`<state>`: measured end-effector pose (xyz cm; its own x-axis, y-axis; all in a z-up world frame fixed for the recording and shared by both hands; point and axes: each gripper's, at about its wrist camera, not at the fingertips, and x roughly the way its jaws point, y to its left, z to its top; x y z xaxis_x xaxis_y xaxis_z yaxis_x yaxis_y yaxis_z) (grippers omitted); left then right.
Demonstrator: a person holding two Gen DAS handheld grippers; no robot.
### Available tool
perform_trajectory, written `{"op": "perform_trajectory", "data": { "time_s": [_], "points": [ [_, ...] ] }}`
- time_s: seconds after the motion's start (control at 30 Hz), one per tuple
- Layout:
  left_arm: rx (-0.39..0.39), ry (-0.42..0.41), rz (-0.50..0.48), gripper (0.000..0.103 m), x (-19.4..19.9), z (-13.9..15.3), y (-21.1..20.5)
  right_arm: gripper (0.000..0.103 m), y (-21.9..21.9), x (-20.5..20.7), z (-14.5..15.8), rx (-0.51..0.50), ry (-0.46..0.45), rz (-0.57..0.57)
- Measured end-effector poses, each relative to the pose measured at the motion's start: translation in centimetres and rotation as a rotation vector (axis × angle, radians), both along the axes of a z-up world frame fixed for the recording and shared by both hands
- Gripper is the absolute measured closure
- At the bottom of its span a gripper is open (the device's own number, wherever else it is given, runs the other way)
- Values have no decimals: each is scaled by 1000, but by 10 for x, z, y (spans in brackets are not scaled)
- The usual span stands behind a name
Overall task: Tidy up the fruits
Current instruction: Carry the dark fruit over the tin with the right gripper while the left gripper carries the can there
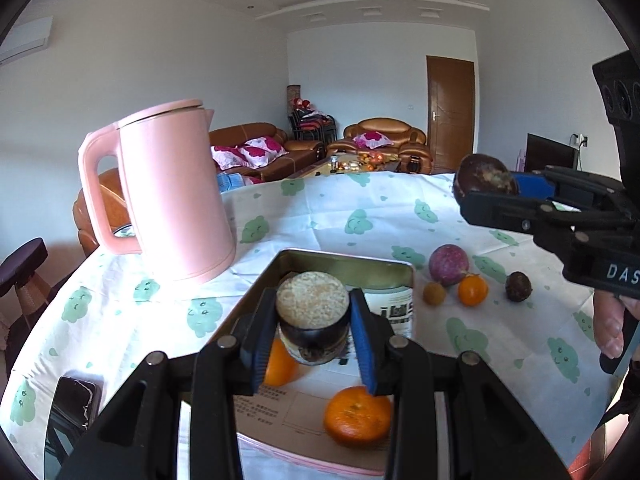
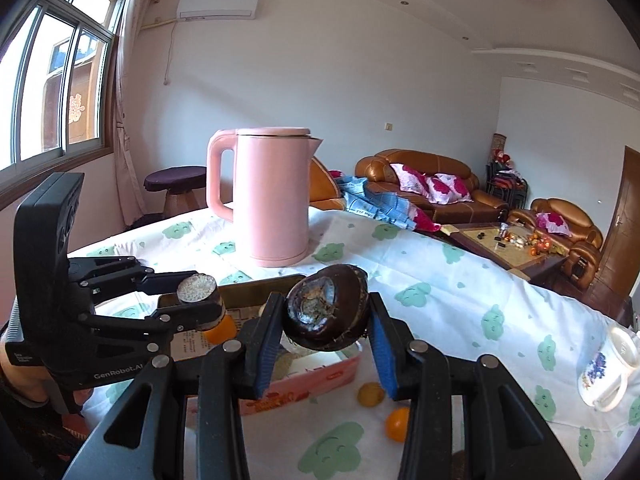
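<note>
In your left camera view, a tall pink kettle with a handle (image 1: 176, 196) stands on the left, on the white tablecloth with green cloud faces (image 1: 328, 216). In the lower middle, your left gripper (image 1: 314, 330) is squeezed tight on a dark cut fruit half with a pale grainy top (image 1: 312, 312). It hangs over the shiny metal tin box (image 1: 344, 264). In the tin you see a round orange mandarin (image 1: 357, 420) at the bottom, and another orange fruit (image 1: 280, 364) peeks out behind the left finger. To the right of the tin, four small fruits lie on the cloth: a round purple fruit (image 1: 449, 265), a small brown fruit (image 1: 434, 293), a small orange fruit (image 1: 473, 290) and a small dark fruit (image 1: 518, 286). At the far right, your right gripper (image 1: 484, 188) is up in the air, closed on a dark brown fruit half with a mushy cut face (image 1: 484, 176).

In your right camera view, the left gripper is on the left, and the right gripper in the middle pinches its fruit half above the tin's pink side. A white mug with a blue flower print (image 2: 608, 372) lies on its side at the far right.
</note>
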<state>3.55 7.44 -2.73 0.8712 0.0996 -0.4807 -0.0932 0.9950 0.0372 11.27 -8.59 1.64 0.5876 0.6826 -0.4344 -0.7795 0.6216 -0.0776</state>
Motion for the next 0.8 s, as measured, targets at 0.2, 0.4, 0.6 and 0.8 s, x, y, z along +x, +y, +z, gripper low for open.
{"op": "perform_trajectory", "data": {
  "time_s": [0.2,0.4,0.6,0.8],
  "points": [
    [-24,15,37,66,3,-7,20,60,28,0,-13,-31,31,47],
    [-38,28,56,66,6,-11,32,60,49,-1,-32,-60,66,82],
    [-51,46,58,66,8,-18,38,60,70,-4,-48,-91,102,111],
    [-54,50,72,66,8,-18,44,60,85,-7,-61,-115,120,135]
  ]
}}
